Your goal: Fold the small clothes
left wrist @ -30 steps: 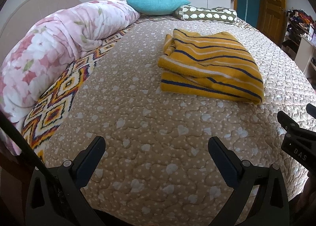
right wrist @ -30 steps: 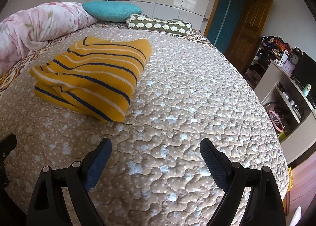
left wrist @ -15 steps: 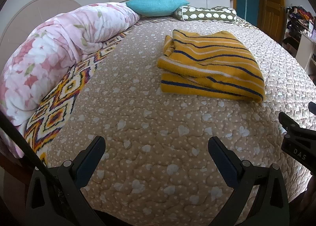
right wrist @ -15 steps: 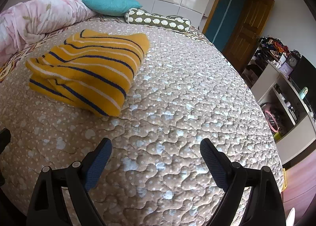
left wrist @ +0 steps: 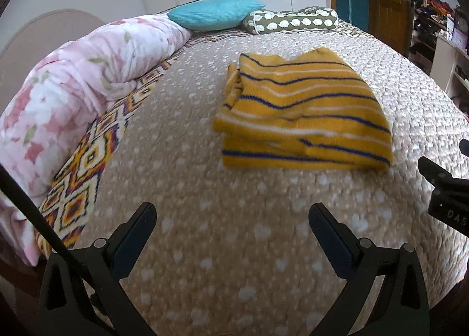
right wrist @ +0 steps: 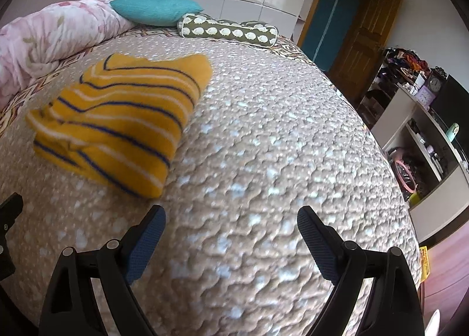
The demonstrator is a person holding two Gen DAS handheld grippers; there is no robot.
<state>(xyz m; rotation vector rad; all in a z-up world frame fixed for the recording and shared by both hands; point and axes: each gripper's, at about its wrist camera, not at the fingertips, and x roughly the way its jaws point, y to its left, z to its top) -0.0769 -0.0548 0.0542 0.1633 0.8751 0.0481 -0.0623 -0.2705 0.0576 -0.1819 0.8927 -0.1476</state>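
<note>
- Item under task: one yellow striped sweater (left wrist: 304, 119), with navy and white stripes, lies on the bed (left wrist: 234, 248) toward its middle. It is folded into a compact, layered rectangle; the edge nearest the cameras shows several stacked layers.
- Progress, as a judgement: the folding of this garment appears complete or nearly so. The left-hand layers sit slightly uneven, so a minor tidy may remain. No other small clothes awaiting folding are visible on the bed.
- Left gripper (left wrist: 231, 227): released, jaws spread wide, holding nothing, positioned over bare quilt near the sweater's front edge without touching it.
- Right gripper (right wrist: 231, 230): likewise released and empty, over bare quilt, with the sweater (right wrist: 117, 122) ahead and to its left, apart from the fingers.
- Surroundings: a pink floral duvet (left wrist: 73, 84) is bunched along the left side of the bed, over a sheet with a diamond pattern (left wrist: 79, 166). A teal pillow (left wrist: 214, 13) and an olive patterned bolster (left wrist: 293, 22) rest at the far end.
- Beyond the bed: white wardrobe doors, a wooden door (right wrist: 363, 42), and cluttered shelving (right wrist: 416, 107) on the right.
- Obstructions: nothing lies between either gripper and the sweater. Both views carry some motion blur, so fine detail of the folds cannot be confirmed.
</note>
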